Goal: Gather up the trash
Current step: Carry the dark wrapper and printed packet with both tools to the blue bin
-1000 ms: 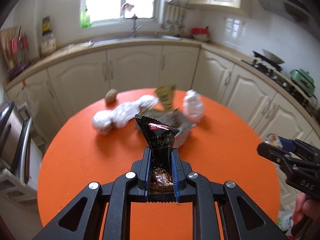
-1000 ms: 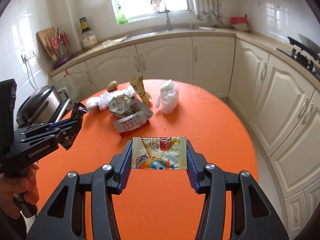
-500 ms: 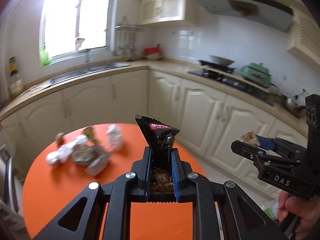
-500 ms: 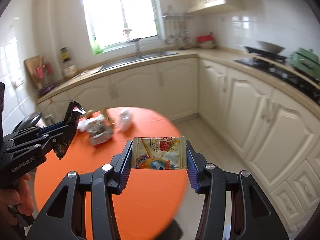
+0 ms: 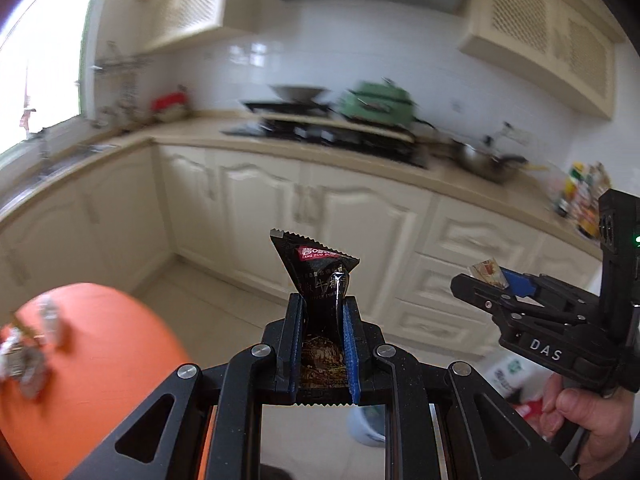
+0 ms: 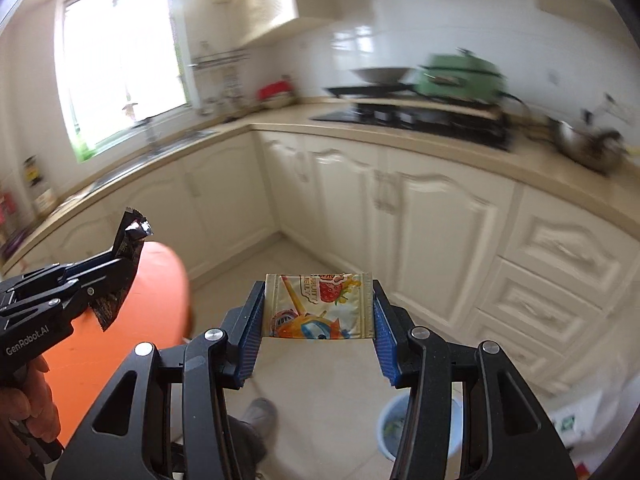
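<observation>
My left gripper (image 5: 322,312) is shut on a black snack wrapper (image 5: 320,272) that sticks up between its blue pads. It also shows in the right wrist view (image 6: 120,264) at the left. My right gripper (image 6: 319,308) is shut on a flat yellow strawberry-print wrapper (image 6: 318,306), held by its edges. It shows in the left wrist view (image 5: 486,276) at the right. Both are held in the air over the kitchen floor. A pale blue bin (image 6: 394,426) stands on the floor below my right gripper, partly hidden; it also shows in the left wrist view (image 5: 366,424).
The orange round table (image 5: 100,360) is at the left, with several blurred pieces of trash (image 5: 28,352) on it. Cream cabinets (image 6: 420,216) and a counter with a hob (image 6: 412,116) run ahead. White bags (image 5: 508,372) lie on the floor at the right.
Both grippers have swung right, away from the table and toward the cabinets, still holding their wrappers. The table has slid to the left edge, and the bin has come into view below.
</observation>
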A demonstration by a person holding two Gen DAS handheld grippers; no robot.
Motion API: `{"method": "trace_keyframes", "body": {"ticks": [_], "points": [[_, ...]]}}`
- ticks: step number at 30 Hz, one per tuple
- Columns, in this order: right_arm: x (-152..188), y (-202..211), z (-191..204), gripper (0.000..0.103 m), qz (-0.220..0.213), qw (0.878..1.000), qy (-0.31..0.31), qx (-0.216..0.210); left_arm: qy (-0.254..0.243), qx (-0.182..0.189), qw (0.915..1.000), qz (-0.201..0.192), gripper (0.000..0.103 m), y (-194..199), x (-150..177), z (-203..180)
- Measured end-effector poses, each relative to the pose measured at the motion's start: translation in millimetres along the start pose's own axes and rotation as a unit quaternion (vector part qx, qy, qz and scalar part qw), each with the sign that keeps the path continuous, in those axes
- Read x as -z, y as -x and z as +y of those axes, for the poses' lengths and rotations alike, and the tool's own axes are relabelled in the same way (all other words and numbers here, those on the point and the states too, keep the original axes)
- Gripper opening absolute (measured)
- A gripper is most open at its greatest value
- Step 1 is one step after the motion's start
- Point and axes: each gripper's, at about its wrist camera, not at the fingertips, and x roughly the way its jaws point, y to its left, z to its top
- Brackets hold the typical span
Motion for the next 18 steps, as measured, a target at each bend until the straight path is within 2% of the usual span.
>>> {"method": "trace_keyframes", "body": {"ticks": [4, 9, 14, 18], "points": [[24.6, -9.8, -58.8, 0.049, 0.026, 0.998, -0.045, 0.043, -0.022, 0.043, 0.998, 0.041, 0.014, -52.6, 5.3, -34.5], [63.0, -37.4, -127.2, 0.049, 0.072, 0.989, -0.091, 0.09, -0.041, 0.078, 0.9916, 0.095, 0.014, -117.7, 17.8, -67.9], [105.5, -74.7, -180.4, 0.049, 0.124, 0.977, -0.134, 0.113, -0.054, 0.103, 0.9809, 0.156, 0.014, -184.7, 41.2, -84.6], [132.5, -99.5, -206.8, 0.049, 0.155, 0.968, -0.158, 0.115, -0.054, 0.121, 0.9699, 0.204, 0.014, -244.9, 42.1, -99.3]]}}
